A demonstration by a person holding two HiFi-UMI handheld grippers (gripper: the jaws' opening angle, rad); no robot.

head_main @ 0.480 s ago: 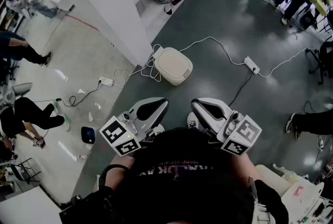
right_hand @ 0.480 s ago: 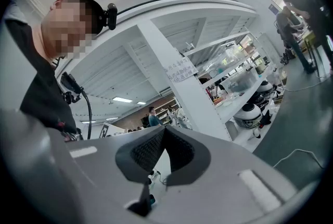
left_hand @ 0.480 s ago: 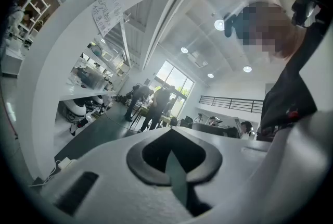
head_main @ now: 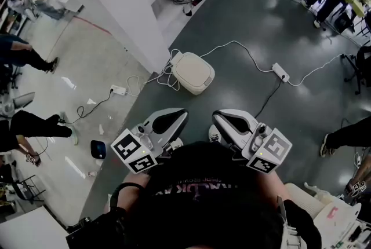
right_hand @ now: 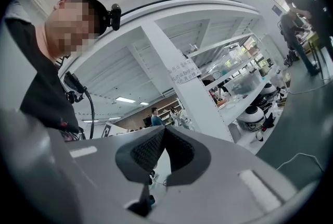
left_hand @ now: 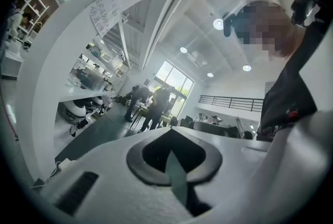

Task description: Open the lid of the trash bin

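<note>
Floor (head_main: 290,28): grey; trash bin (head_main: 193,73) at twelve o'clock, well apart from both grippers, lid down.
Left gripper (head_main: 174,118): jaws together, empty, unmoved.
Right gripper (head_main: 227,119): likewise closed, empty.
Change: I find none; approach not begun.

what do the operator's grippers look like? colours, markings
Both alike: the left gripper and right gripper have smooth white-grey shells tapering to a point, with black textured pads inside the jaws. Each carries a white cube with black square markers. The person wears a black top.
</note>
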